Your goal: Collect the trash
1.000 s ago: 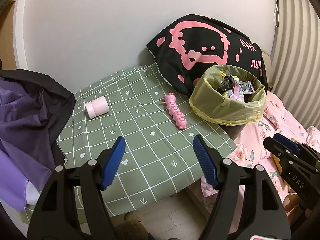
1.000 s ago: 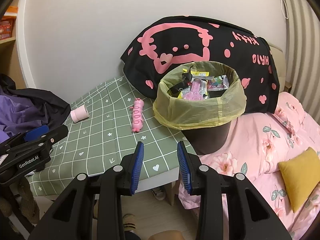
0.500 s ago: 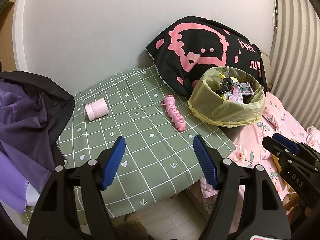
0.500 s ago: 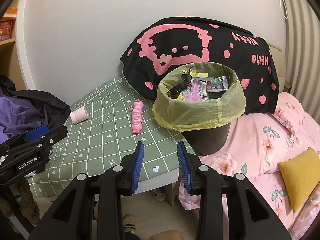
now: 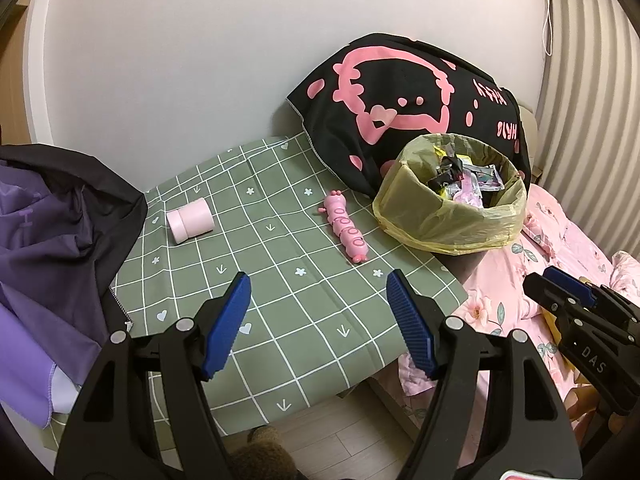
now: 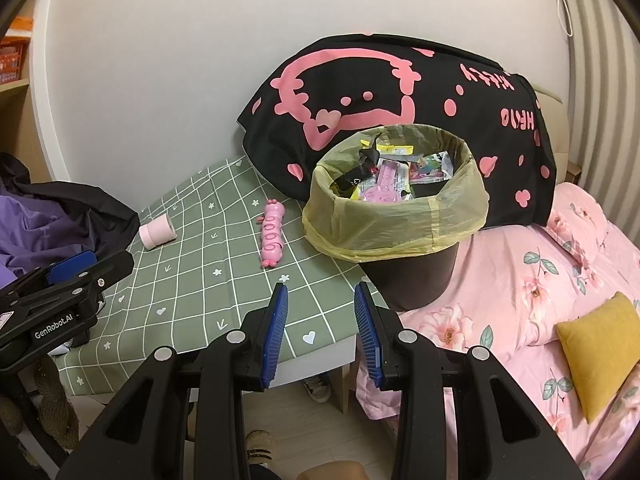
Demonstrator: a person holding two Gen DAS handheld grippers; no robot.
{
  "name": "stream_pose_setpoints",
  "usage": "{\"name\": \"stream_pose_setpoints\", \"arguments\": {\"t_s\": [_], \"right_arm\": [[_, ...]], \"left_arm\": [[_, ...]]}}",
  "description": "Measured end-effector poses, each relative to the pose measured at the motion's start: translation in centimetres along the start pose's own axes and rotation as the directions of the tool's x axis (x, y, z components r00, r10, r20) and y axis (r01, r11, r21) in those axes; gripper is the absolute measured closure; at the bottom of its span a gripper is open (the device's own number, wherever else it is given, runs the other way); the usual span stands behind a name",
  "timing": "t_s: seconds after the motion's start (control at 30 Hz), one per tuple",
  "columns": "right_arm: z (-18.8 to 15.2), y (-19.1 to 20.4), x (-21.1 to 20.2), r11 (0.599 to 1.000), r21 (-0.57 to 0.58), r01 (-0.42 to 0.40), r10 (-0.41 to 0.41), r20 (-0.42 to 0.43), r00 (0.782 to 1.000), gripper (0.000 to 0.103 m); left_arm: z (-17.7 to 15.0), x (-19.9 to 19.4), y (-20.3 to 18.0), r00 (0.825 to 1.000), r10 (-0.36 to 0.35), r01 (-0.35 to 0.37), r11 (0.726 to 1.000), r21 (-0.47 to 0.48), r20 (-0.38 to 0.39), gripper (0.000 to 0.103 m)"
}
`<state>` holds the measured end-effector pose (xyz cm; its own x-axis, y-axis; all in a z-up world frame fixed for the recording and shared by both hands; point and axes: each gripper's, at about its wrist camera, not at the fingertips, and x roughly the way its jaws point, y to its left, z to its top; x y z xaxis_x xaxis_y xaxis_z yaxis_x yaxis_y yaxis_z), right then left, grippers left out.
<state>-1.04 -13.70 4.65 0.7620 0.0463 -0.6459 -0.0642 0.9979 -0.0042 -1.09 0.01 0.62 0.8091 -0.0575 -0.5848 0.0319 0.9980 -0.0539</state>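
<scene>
- We see the bed (image 6: 500, 300), under a pink floral sheet, filling the right side; a black cushion with a pink cartoon print (image 6: 400, 92) leans on the wall at its head, and a small yellow pillow (image 6: 600, 348) lies near the right edge.
- We see the table (image 5: 280, 300), covered by a green checked cloth, just beside the bed; purple and black clothing (image 5: 52, 240) is heaped at its left end.
- The bin (image 6: 408, 280), dark with a yellow liner (image 6: 380, 228) folded over its rim, stands at the seam between table and bed, in front of the cushion; wrappers and packets (image 6: 388, 184) fill it nearly to the top.
- Our left gripper (image 5: 318, 320) hovers over the near table edge, jaws spread wide with nothing between them.
- Our right gripper (image 6: 320, 328) hovers at the table's near right corner, jaws parted more narrowly and likewise empty.
- A pink caterpillar-shaped toy (image 5: 347, 228) lies on the cloth just left of the bin.
- A pink cylinder (image 5: 190, 220) lies on its side near the clothing, well apart from the toy.
</scene>
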Motion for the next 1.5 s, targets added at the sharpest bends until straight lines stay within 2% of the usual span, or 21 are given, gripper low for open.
{"name": "stream_pose_setpoints", "arguments": {"t_s": [1.5], "right_arm": [[0.00,-0.69,-0.23,1.000,-0.002,-0.002,0.002,0.011,1.000,0.070]], "left_arm": [[-0.35,0.02,-0.43,1.000,-0.011,0.011,1.000,0.014,0.005,0.036]]}}
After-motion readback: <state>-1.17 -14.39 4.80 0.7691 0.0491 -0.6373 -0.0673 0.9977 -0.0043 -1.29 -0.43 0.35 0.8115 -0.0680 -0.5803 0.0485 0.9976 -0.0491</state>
